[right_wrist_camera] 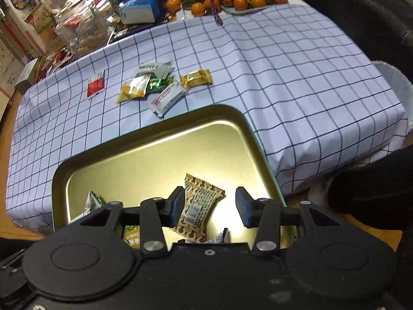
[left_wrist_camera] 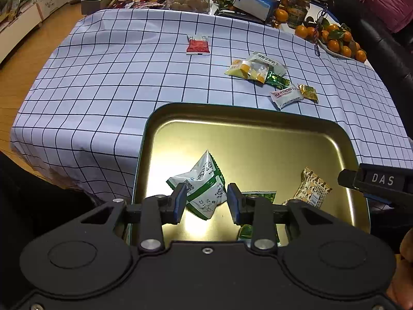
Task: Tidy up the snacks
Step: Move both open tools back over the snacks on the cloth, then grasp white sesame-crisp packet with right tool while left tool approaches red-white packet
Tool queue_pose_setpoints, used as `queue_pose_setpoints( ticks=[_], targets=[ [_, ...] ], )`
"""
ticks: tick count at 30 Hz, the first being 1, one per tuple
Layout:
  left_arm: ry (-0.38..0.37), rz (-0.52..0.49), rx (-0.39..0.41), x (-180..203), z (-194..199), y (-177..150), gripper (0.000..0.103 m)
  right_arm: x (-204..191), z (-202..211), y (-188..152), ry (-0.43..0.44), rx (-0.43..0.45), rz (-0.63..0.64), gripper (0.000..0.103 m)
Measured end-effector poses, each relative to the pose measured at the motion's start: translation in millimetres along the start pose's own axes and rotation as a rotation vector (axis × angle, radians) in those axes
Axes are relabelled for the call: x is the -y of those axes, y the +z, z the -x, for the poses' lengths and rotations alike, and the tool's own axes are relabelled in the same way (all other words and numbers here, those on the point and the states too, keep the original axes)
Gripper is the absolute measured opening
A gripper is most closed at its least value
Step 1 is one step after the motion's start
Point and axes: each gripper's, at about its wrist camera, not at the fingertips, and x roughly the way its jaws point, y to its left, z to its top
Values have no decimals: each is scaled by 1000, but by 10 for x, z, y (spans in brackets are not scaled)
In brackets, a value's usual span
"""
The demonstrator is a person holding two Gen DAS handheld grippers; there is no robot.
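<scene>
The left gripper hangs over the gold tin tray with its jaws set narrowly around a white-and-green snack packet; the blue pads sit at the packet's two sides, but whether they actually press on it cannot be told. The right gripper stands moderately apart above the same tray, its left pad at the edge of a brown-patterned snack packet that lies on the tray floor, while the right pad is clear of it, so nothing is clamped. Beyond the tray, on the checked cloth of the tabletop, lie a red sachet, a yellow packet, a white hawthorn bar and a gold-wrapped sweet, well apart from both grippers.
</scene>
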Motion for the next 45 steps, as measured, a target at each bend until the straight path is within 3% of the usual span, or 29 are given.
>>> queue_pose_setpoints(
  ticks=[3,11,17,26,33,36,42,45],
  targets=[
    [25,5,3,-4,16,54,43,-24,41,-15,-20,21,31,46],
    [72,39,8,-64,67,374,43,-75,62,181,19,-64,35,46],
    [75,95,10,-151,49,784,43,-60,-20,573,-33,-87,-37,46],
    [88,55,-6,-73,-180,1417,43,-253,-262,1297,-35,-98,108,46],
    [27,2,-43,51,-483,1818,43,-482,-581,1781,-33,-95,225,49],
    [25,8,-70,72,-652,1981,43,-541,-778,1925,-58,-135,202,49],
    [24,13,-113,49,-966,2188,43,-476,-1222,2044,-48,-281,32,49],
    [34,27,-138,11,-1105,2242,43,-485,-1388,2015,-62,-349,45,48]
  ],
)
